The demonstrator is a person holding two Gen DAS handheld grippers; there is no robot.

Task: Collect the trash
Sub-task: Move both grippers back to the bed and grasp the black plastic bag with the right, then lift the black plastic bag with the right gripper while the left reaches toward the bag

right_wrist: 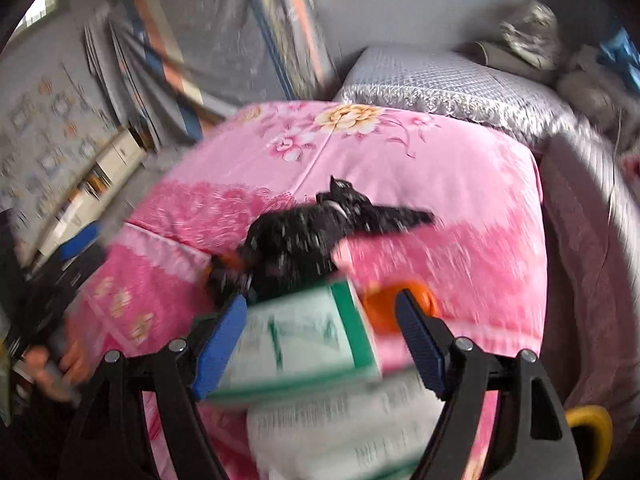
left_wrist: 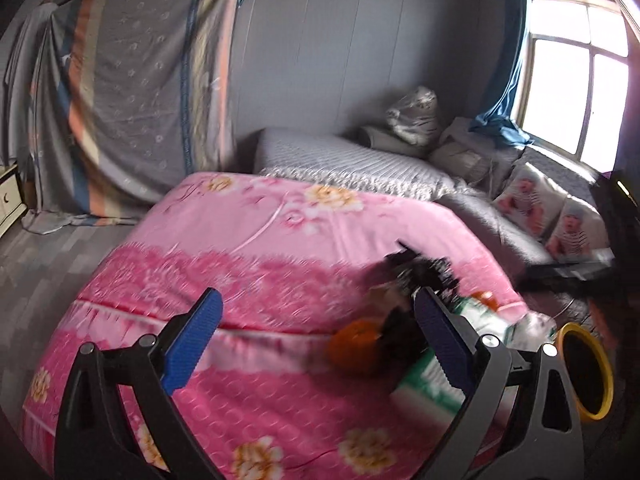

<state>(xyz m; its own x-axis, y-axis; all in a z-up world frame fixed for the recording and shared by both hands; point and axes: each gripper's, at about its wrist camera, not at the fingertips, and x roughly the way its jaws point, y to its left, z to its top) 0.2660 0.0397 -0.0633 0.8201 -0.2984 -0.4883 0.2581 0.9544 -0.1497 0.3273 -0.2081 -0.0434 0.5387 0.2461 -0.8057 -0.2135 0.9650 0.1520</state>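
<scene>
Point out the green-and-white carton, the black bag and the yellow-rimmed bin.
green-and-white carton [right_wrist: 304,332]: right wrist view, top face.
black bag [right_wrist: 304,236]: right wrist view, crumpled middle.
yellow-rimmed bin [left_wrist: 604,364]: left wrist view, right rim.

I count one pink quilt [left_wrist: 248,264], one black bag [right_wrist: 316,236], one green-and-white carton [right_wrist: 304,336], two baby-print pillows [left_wrist: 532,200], and one yellow-rimmed bin [left_wrist: 600,376].

A big bed with a pink flowery blanket [left_wrist: 248,264] fills the room. Far behind it, a striped sheet [left_wrist: 136,92] hangs on the gray wall [left_wrist: 320,48]. A bright window [left_wrist: 576,76] with a blue curtain [left_wrist: 512,64] is at the far right. The floor [left_wrist: 52,256] is gray.
</scene>
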